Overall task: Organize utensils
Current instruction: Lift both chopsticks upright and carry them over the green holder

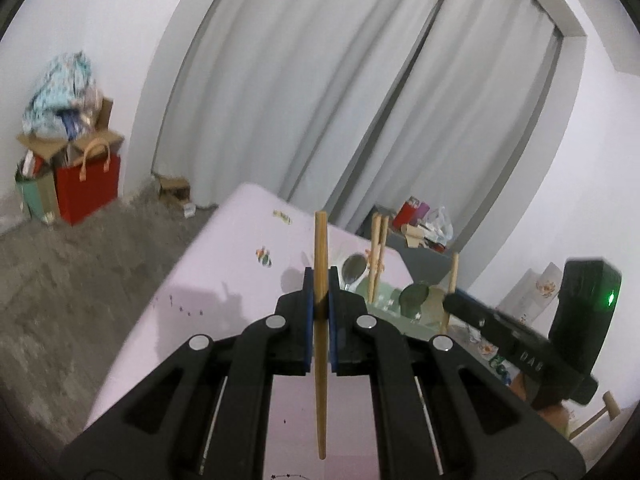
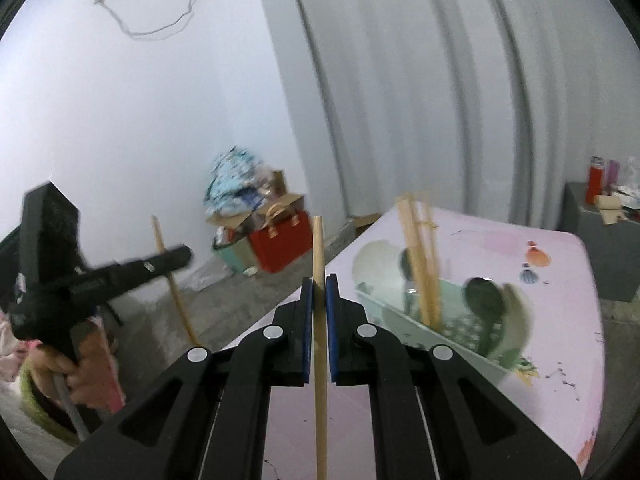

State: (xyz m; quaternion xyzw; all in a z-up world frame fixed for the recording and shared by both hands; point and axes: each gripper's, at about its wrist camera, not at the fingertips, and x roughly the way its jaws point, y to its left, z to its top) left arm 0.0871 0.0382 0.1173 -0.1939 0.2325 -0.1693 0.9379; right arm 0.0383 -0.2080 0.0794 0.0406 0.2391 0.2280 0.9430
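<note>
My left gripper (image 1: 321, 276) is shut on a wooden chopstick (image 1: 321, 248) that stands upright between the blue pads, above the pink table (image 1: 224, 272). My right gripper (image 2: 319, 284) is shut on a second wooden chopstick (image 2: 318, 248), also upright. A pale green utensil holder (image 2: 400, 312) stands on the table with chopsticks (image 2: 420, 260) and dark spoons (image 2: 486, 300) in it; it also shows in the left wrist view (image 1: 384, 300). The right gripper shows at the right of the left wrist view (image 1: 450, 300), holding its chopstick (image 1: 451, 280) near the holder.
A red gift bag (image 1: 86, 188) and cardboard boxes stand by the far wall on the grey floor. A grey side cabinet (image 2: 600, 240) with bottles stands beyond the table. White curtains (image 1: 320, 100) hang behind. A small wooden mallet (image 1: 608, 404) lies at right.
</note>
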